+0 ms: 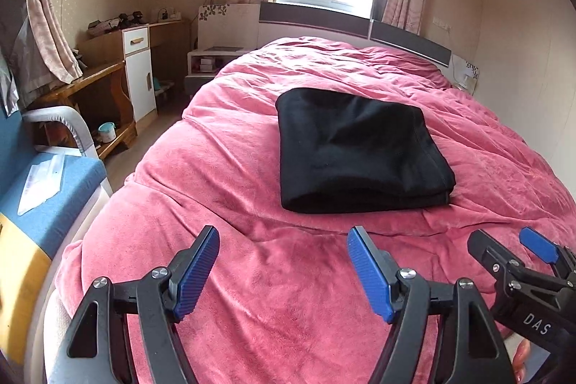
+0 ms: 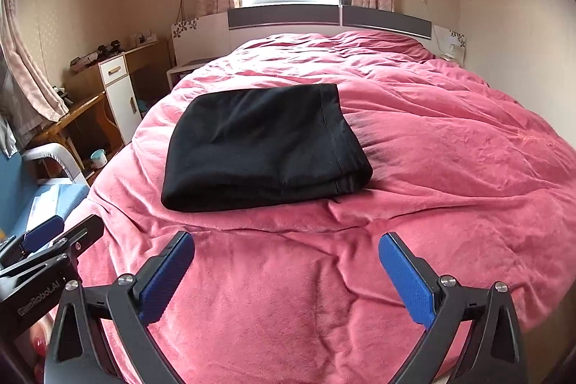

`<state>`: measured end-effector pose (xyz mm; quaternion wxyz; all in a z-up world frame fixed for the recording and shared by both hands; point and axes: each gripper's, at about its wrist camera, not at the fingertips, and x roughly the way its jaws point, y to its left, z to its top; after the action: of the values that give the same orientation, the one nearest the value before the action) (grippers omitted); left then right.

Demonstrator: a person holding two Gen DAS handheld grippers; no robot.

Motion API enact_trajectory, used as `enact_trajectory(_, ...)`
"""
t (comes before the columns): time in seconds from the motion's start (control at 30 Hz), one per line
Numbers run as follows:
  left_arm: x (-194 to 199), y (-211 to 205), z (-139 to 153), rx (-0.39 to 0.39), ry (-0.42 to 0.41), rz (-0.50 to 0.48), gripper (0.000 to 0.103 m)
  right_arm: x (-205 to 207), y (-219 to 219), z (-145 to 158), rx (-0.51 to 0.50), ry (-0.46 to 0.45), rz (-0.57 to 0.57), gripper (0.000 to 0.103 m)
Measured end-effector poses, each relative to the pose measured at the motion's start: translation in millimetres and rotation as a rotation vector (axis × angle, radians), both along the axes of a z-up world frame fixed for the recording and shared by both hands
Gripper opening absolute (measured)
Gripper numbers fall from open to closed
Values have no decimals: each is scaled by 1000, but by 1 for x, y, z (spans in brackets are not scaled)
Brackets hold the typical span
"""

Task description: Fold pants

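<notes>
Lying folded on the bed (image 1: 252, 276), the pants (image 1: 356, 150) are sitting ahead of both tongs, left (image 1: 284, 272) and right (image 2: 286, 276), each gaping wide, holding nothing.

Folded pants (image 1: 356, 150) beyond open left tool (image 1: 284, 236)

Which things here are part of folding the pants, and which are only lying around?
Part of the job: black pants, folded on the pink blanket; left gripper and right gripper, both open.
Lying around: cup, white cabinet, blue chair.
</notes>
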<state>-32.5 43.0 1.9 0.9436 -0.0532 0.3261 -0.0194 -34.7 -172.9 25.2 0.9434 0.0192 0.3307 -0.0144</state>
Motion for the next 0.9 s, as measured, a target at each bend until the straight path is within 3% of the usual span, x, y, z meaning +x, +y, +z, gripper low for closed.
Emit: enact_trajectory(0.9, -7, -2, 0, 32, -12, 5, 75, 3, -4, -6, 5, 18, -6, 103)
